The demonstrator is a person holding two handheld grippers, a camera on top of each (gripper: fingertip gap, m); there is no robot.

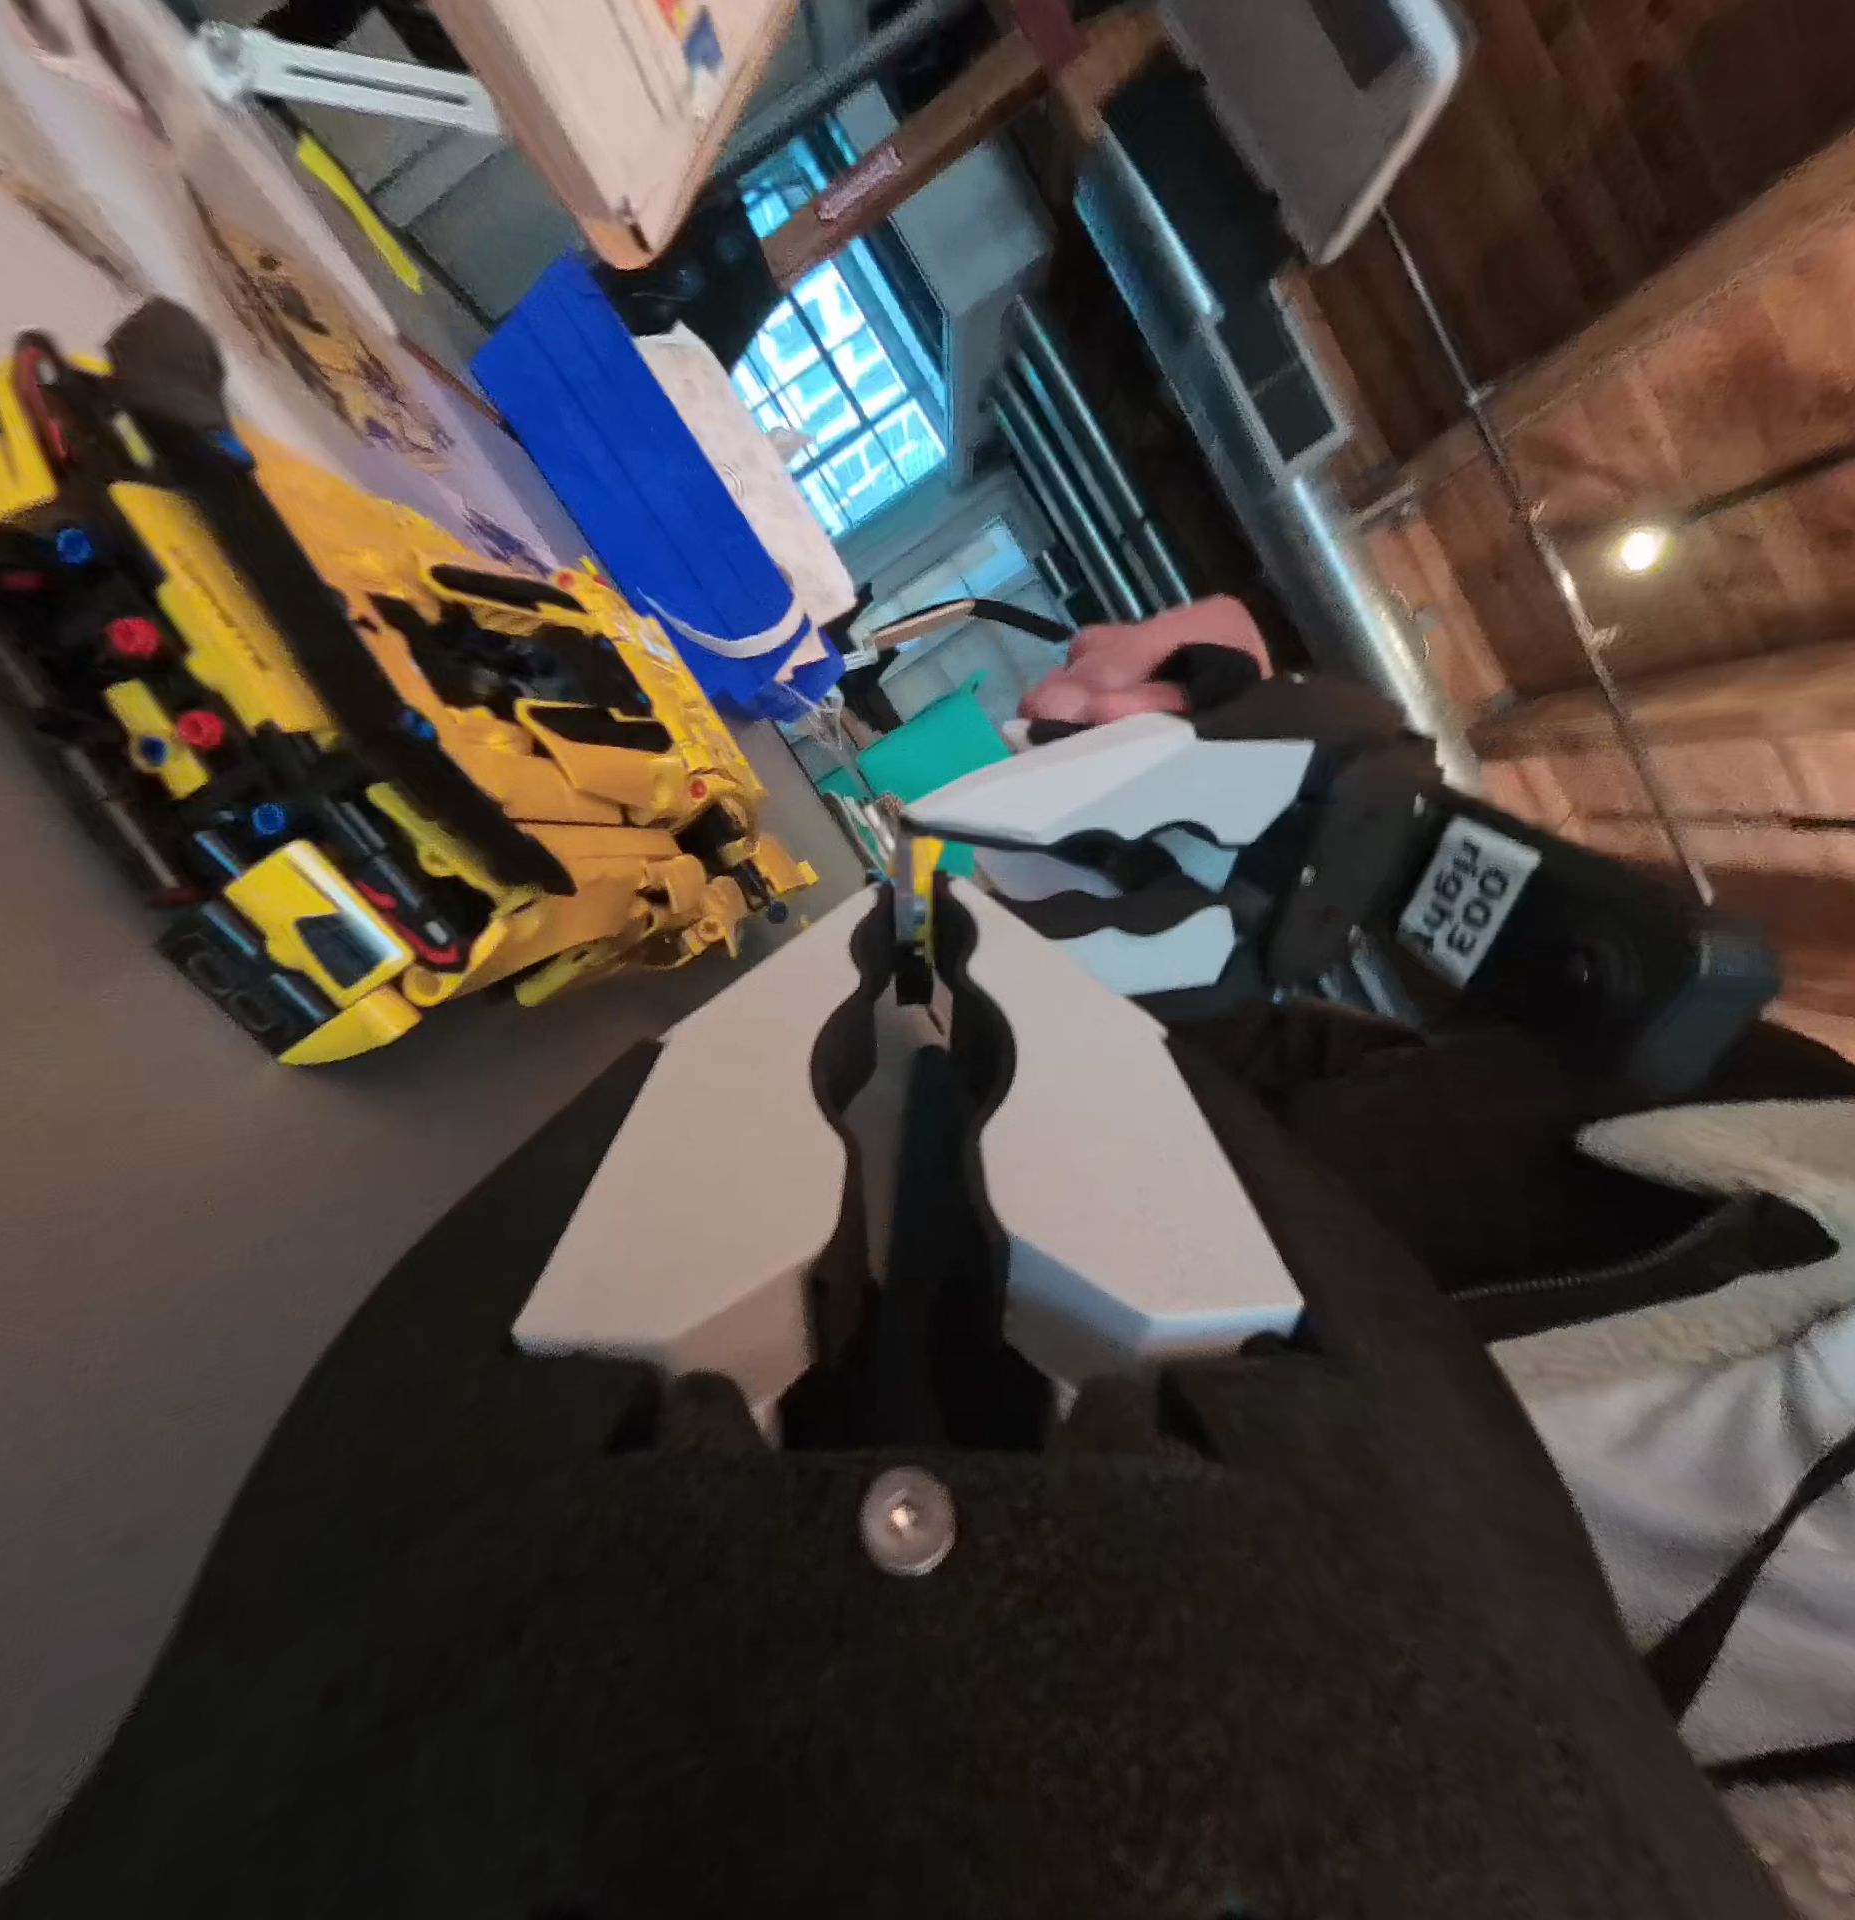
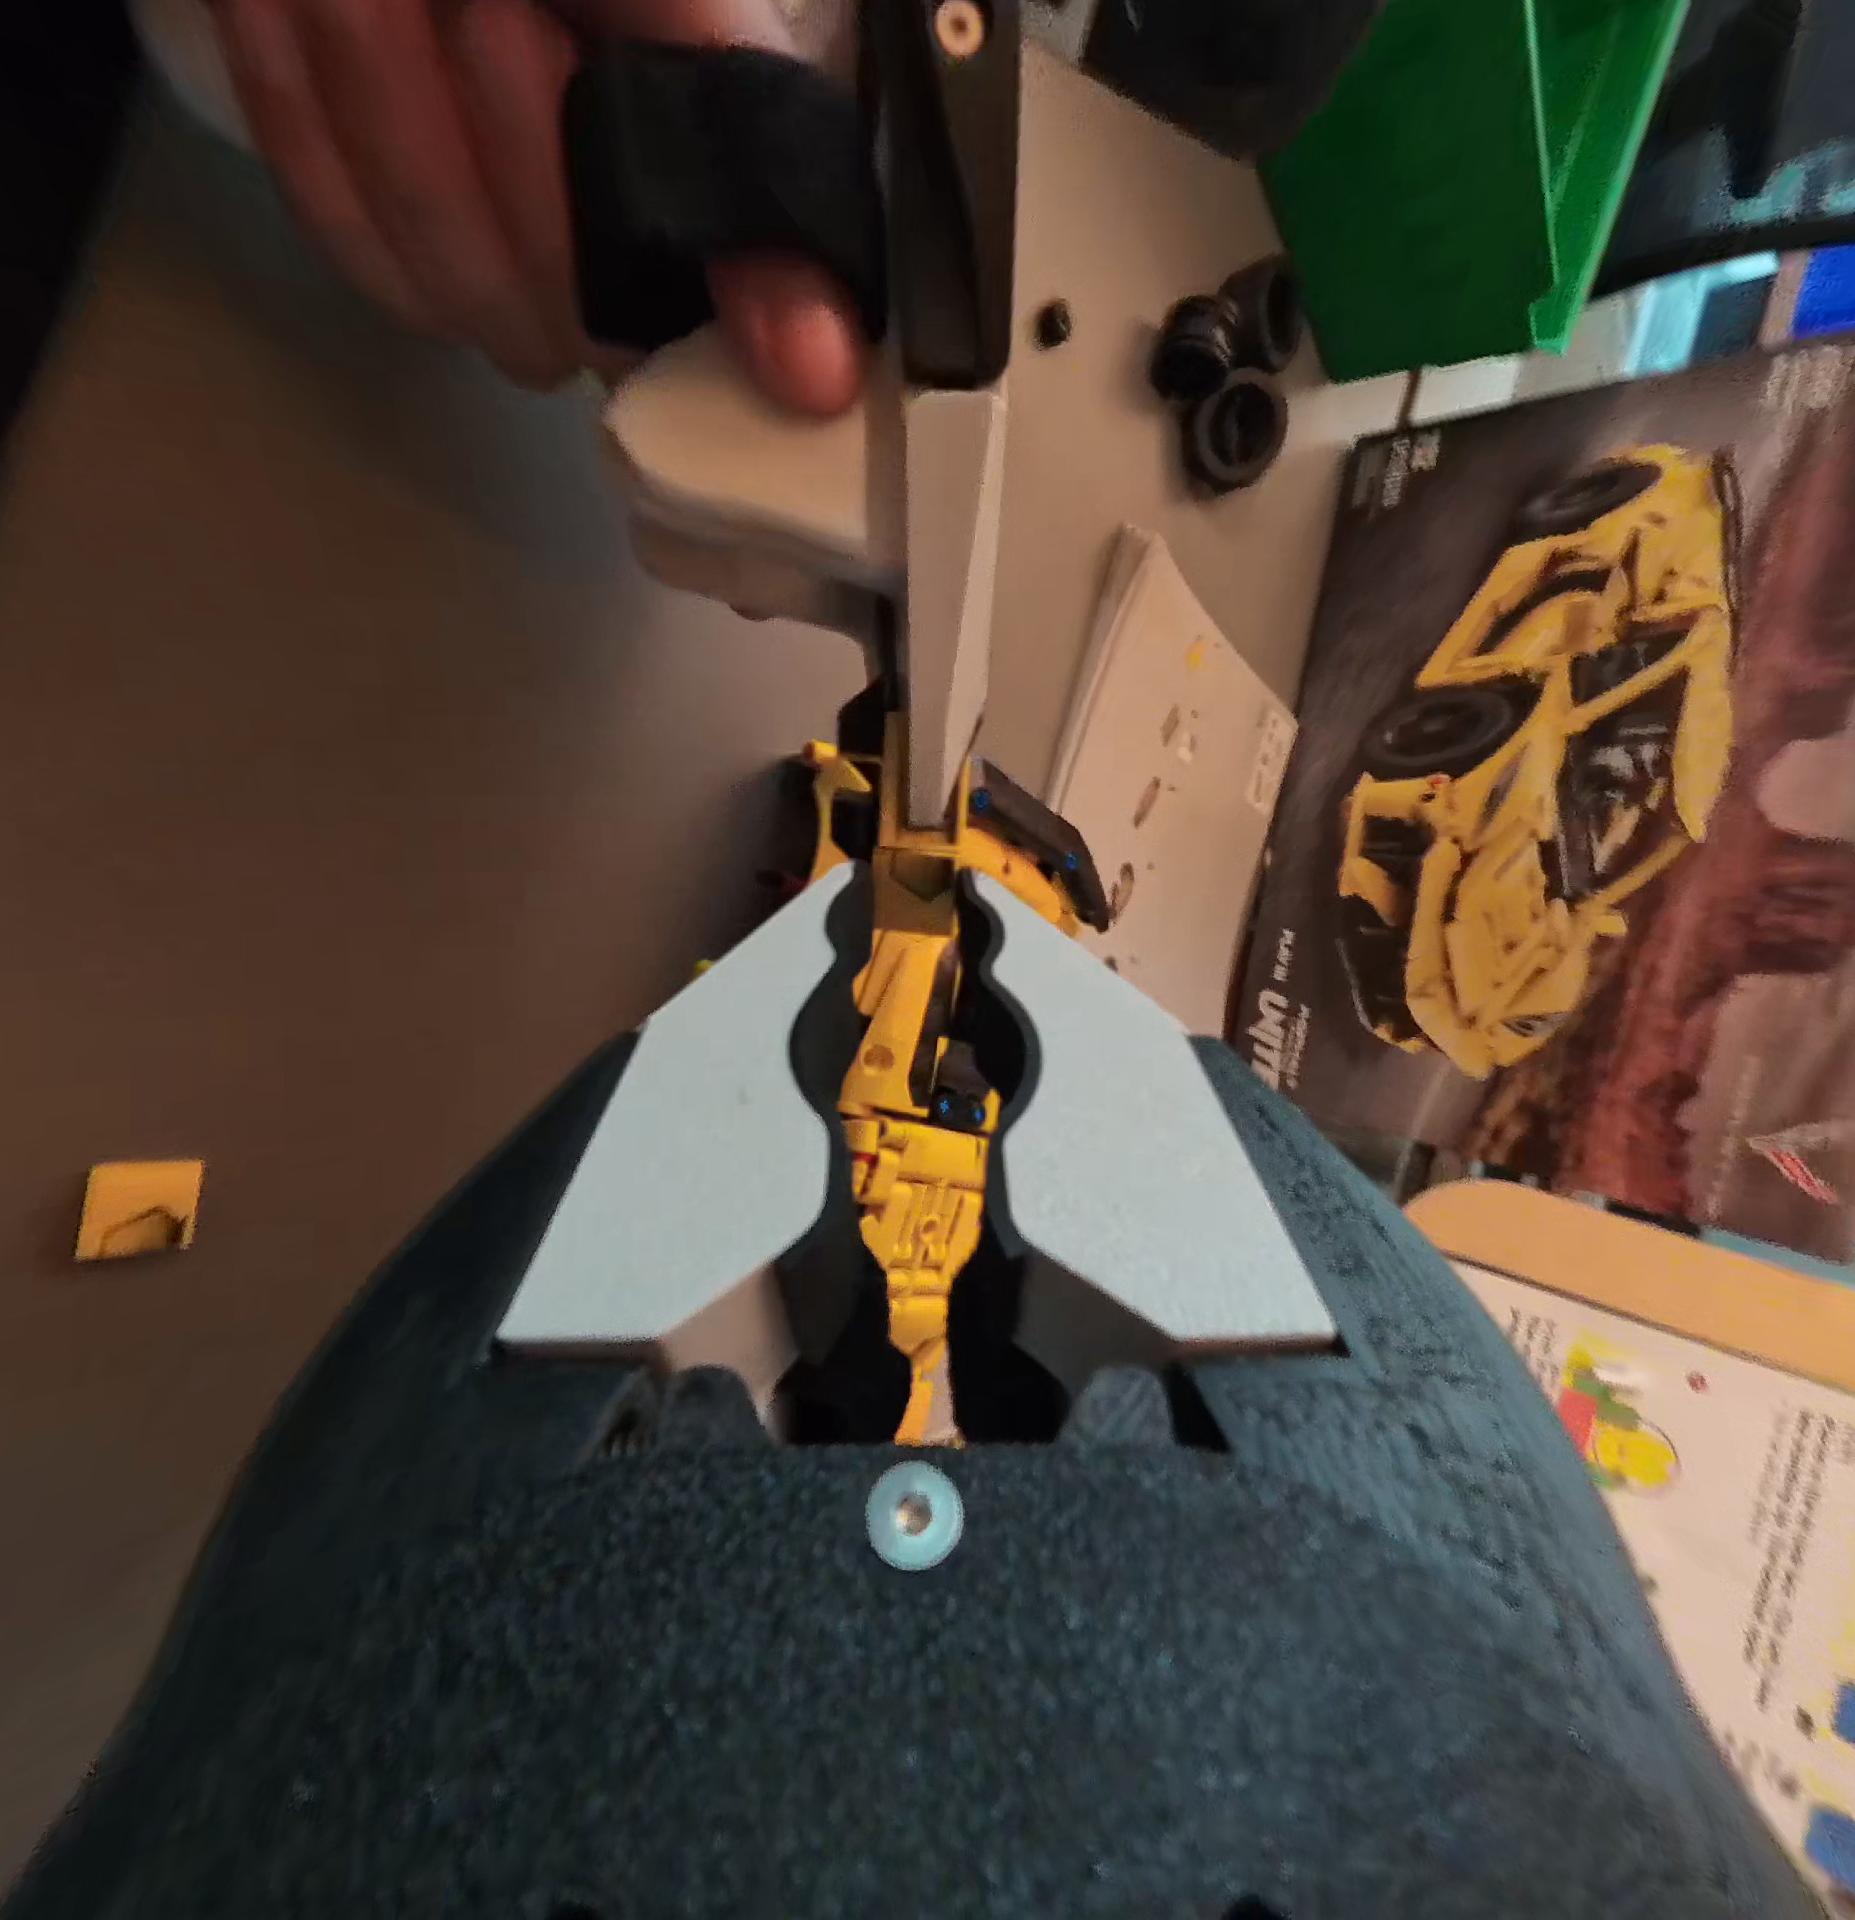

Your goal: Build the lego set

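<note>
A partly built yellow and black lego car (image 1: 383, 748) lies on the grey table (image 1: 175, 1247). My left gripper (image 1: 915, 914) is shut on a small yellow and black lego piece (image 1: 918, 899), held above the table. My right gripper (image 1: 907, 831) comes in from the right and meets that piece at its tip. In the right wrist view my right gripper (image 2: 912, 883) is closed around the same yellow piece (image 2: 910, 878), and the left gripper's fingers (image 2: 944, 582) reach down to it from above. The car (image 2: 907, 1174) shows below through the finger gap.
A loose yellow piece (image 2: 138, 1210) lies on the table at left. Black tyres (image 2: 1229, 374), a white sheet (image 2: 1162, 707), the set's box (image 2: 1577, 779), an instruction booklet (image 2: 1681, 1558) and a green container (image 2: 1442, 177) are at right. A blue bin (image 1: 642, 468) stands behind the car. Left and right tips are no more than a few centimetres apart.
</note>
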